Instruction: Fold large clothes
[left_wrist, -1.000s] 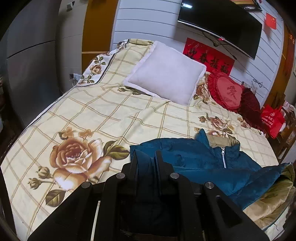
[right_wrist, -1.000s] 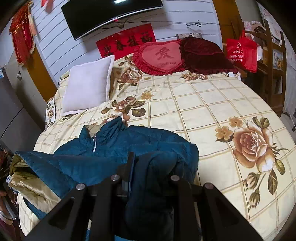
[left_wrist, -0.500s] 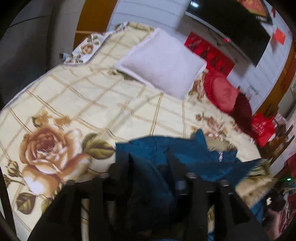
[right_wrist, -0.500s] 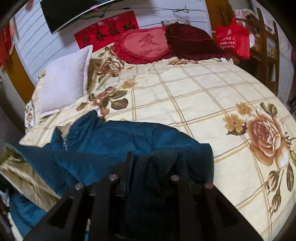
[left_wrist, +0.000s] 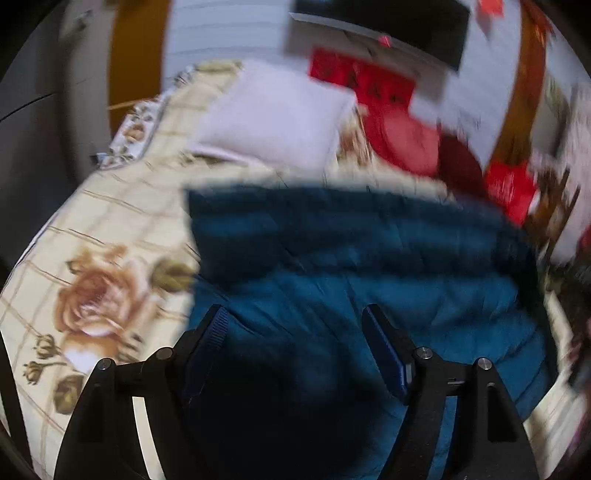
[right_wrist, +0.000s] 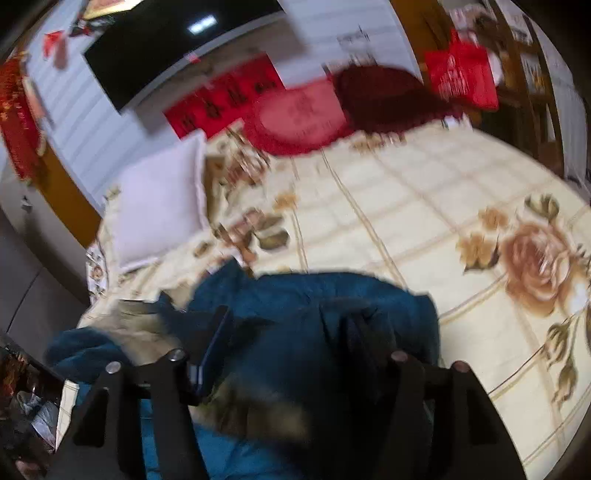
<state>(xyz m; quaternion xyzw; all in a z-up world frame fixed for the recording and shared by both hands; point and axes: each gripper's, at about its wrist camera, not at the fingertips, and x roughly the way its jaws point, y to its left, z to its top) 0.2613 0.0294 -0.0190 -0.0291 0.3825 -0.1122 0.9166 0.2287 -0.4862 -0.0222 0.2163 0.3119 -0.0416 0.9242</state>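
Left claw (left_wrist: 295, 321): the jaws stand wide apart and are opening. The blue padded jacket (left_wrist: 369, 266) lies beneath and between them, but neither pad presses on the fabric, so the grip is released. The likely reason is that a folded-over portion has just been laid down and needs no further holding.

Right claw (right_wrist: 291, 325): the jaws are opening. Jacket fabric sits in the gap between them, and the right-hand finger is partly hidden by a dark fold. The frame is motion-blurred, so contact at that finger cannot be confirmed; the pads appear to be clear of the cloth.

Task item: the jacket rests on the bed (right_wrist: 388, 206), at the near edge, directly in front of both claws. Its blue outer face is uppermost in the left wrist view. A strip of beige lining (right_wrist: 140, 325) shows at the left side in the right wrist view, indicating that part of the garment is turned back. The jacket is placed on the open, flat area of the bedspread, well apart from the white pillow (left_wrist: 273, 118) and the red cushion (right_wrist: 299, 118) at the head end, which leaves room for folding.

Writing: a red banner (right_wrist: 221, 99) on the wall carries dark characters, and a red bag (right_wrist: 461, 74) carries pale print. Blur makes both unreadable. No brand label is visible on the jacket.
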